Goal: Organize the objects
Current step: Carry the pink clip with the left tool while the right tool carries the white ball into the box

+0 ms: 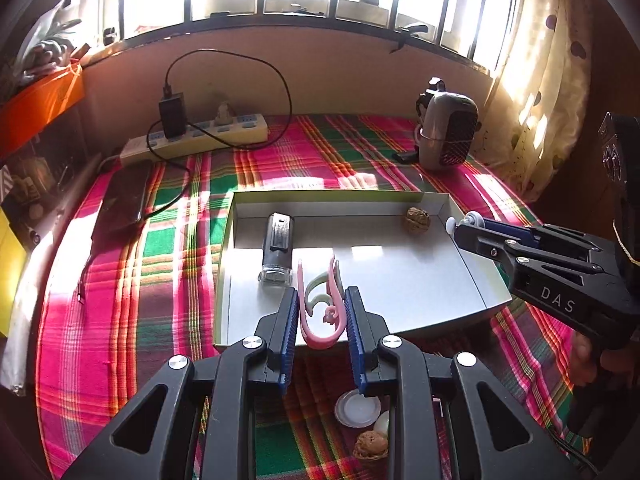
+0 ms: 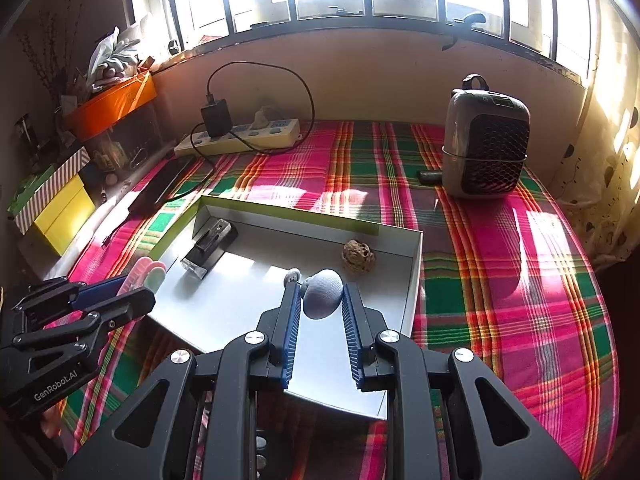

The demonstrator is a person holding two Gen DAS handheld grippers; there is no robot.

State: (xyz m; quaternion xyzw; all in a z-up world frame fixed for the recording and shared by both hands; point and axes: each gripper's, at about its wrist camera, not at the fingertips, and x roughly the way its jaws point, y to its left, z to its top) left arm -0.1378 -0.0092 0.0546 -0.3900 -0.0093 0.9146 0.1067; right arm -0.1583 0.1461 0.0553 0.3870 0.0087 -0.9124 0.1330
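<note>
A shallow white box (image 1: 472, 280) is seen lying on the plaid cloth (image 1: 120, 280), and everything is placed against it here. Over the box's near edge the left gripper (image 1: 322, 312) is held, its blue pads clamped on a bundle of curved hooks, pink and pale green (image 1: 320, 320); the hooks are gripped between the pads and lifted, their tips reaching over the box floor. At the box's right side the right gripper (image 2: 318, 306) is held, its pads closed on a grey rounded piece with a small wheel (image 2: 322, 294), carried above the box's floor.

Inside the box, a dark clip-like item on a clear base (image 1: 276, 248) is laid near the left wall, and a wrinkled walnut (image 1: 418, 219) is resting in the far right corner. Outside the box, on the cloth just before its near edge, a round white lid (image 1: 357, 409), a pale egg-shaped thing (image 1: 382, 426) and a second walnut (image 1: 371, 445) are left. Beyond the box's far wall a power strip (image 1: 192, 140) and a small grey heater (image 2: 484, 140) are standing.
</note>
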